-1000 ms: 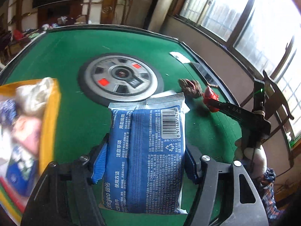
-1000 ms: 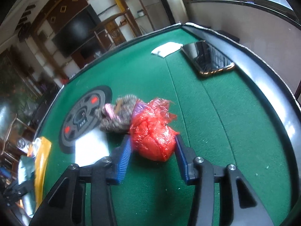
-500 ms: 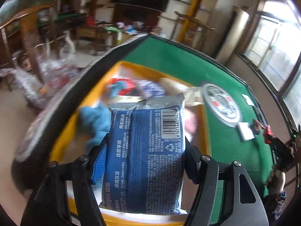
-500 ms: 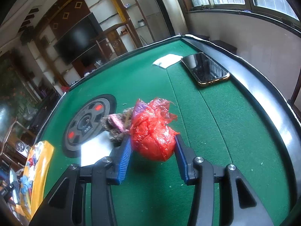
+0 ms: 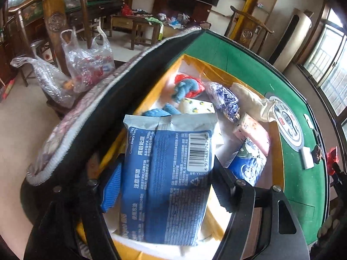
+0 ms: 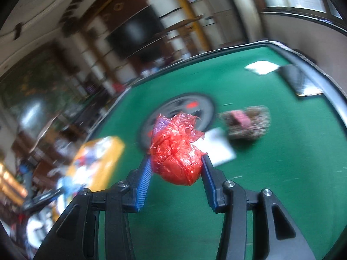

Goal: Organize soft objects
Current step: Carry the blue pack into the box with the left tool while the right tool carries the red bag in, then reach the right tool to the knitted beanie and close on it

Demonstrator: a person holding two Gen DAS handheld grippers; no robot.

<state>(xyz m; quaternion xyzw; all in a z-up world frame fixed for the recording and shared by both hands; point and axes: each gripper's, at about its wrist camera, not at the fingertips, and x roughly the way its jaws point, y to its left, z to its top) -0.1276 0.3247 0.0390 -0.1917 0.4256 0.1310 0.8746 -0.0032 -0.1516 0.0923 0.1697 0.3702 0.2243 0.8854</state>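
Left claw (image 5: pixel 167 186): its jaws have just been opening. The blue wipes pack (image 5: pixel 167 179) lies between the fingers, with visible gaps at both blue pads, so the claw is spread and not pressing it. The pack's long axis runs near to far along the fingers; the crimped seal end with the barcode points far, and the near end sits low over the yellow box (image 5: pixel 219 73). The box stands on the left part of the green desk (image 5: pixel 243 60) and contains several soft packs and cloths, among them a blue knitted item (image 5: pixel 184 87) at the far end.

Right claw (image 6: pixel 176 169): pinching a crumpled red plastic bag (image 6: pixel 176 151) between both pads, above the desk surface. The bag is a rounded ball with no clear long axis; its loose crinkled edges point far. A brown fuzzy item (image 6: pixel 249 123) lies on the desk to the far right, just beside a white card (image 6: pixel 216 146).
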